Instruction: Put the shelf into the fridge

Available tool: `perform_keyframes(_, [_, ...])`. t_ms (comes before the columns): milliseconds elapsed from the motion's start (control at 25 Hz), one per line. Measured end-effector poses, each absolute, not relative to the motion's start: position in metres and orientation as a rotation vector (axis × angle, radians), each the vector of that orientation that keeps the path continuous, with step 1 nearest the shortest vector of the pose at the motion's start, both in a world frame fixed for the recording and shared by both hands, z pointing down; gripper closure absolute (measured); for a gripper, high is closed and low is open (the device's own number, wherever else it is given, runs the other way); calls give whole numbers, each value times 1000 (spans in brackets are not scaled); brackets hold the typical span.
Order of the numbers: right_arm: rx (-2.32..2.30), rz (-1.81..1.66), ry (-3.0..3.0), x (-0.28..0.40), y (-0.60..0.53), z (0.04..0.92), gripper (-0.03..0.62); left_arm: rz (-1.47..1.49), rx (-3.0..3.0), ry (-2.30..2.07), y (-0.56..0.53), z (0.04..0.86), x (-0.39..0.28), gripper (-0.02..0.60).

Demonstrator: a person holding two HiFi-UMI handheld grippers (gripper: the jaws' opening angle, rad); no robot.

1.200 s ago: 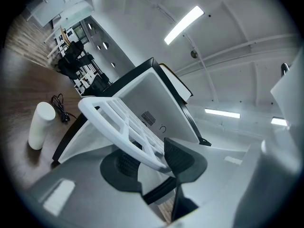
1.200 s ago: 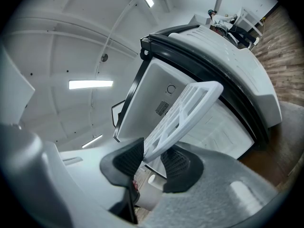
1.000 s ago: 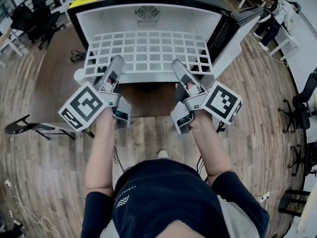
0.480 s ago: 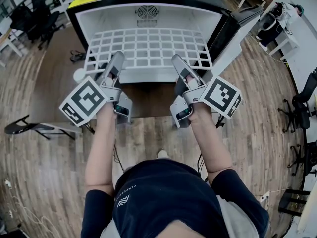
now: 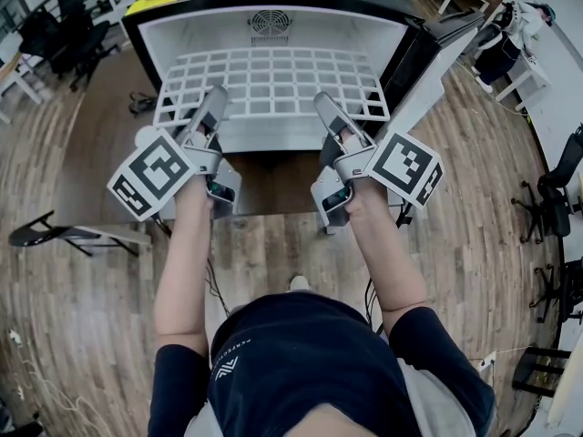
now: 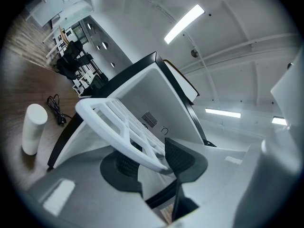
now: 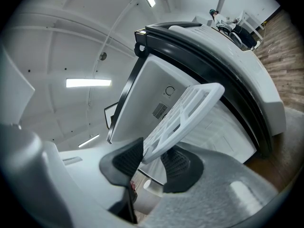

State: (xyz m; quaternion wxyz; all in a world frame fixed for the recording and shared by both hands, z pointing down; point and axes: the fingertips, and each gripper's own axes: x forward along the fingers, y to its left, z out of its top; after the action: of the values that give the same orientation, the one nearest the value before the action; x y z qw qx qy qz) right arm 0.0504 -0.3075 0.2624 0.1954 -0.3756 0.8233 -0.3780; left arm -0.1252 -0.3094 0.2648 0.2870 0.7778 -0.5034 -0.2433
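A white grid shelf (image 5: 273, 85) lies level in the mouth of the open fridge (image 5: 273, 24), its front edge sticking out toward me. My left gripper (image 5: 217, 98) is shut on the shelf's front left edge. The left gripper view shows the shelf's rim (image 6: 123, 127) pinched between the dark pads (image 6: 183, 158). My right gripper (image 5: 325, 106) holds the front right edge. Its jaws are opening, with the shelf's rim (image 7: 185, 113) still lying between and against both pads (image 7: 127, 158).
The fridge door (image 5: 428, 53) stands open to the right. A white cylinder (image 5: 146, 139) and a black cable (image 6: 57, 110) lie on the wood floor left of the fridge. Office chairs (image 5: 64, 25) stand far left, a person (image 5: 501, 44) far right.
Both grippers have moved forward a little and the shelf has slid deeper into the fridge.
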Motion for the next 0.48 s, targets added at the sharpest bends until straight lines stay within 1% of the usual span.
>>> perform_keyframes(480, [-1078,-1045,2294,52,-308,264,474,-624,2082,-1319,-320,266,-125,419])
